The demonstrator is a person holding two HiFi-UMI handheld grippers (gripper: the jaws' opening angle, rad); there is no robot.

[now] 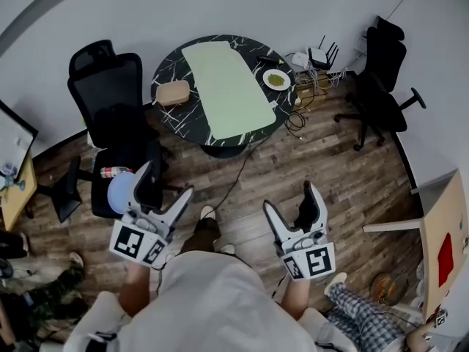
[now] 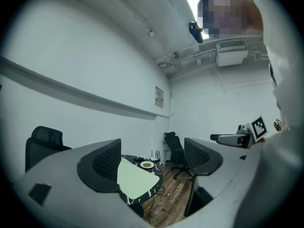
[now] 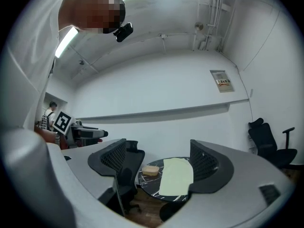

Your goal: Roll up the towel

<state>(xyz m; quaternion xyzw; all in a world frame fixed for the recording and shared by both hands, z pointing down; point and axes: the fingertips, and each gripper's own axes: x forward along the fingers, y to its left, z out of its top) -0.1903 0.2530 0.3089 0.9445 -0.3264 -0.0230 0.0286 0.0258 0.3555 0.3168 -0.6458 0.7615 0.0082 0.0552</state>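
Looking down from the head view first: the pale green towel (image 1: 227, 86) is lying flat and fully unrolled across the round black marble-look table (image 1: 170, 119), running from the far rim to the near one. There's a tan box-ish thing (image 1: 174, 92) on its left and a small white plate (image 1: 276, 79) with something green on its right. The person is standing well back from the table on the wood floor (image 1: 330, 174), with the left gripper (image 1: 168, 178) and the right gripper (image 1: 289, 195) both held out in front, level, nowhere near the towel. A black office chair (image 1: 110, 94) sits left of the table and another (image 1: 381, 79) over by the right wall. In the left gripper view the jaws are spread wide with nothing between them but air. Far off through the gap you see the table, the towel and the plate, with the other gripper poking in from the right. The right gripper view is the same deal: jaws wide apart, holding nothing, with the towel and the tan thing on the table way out ahead and a chair just to the left.
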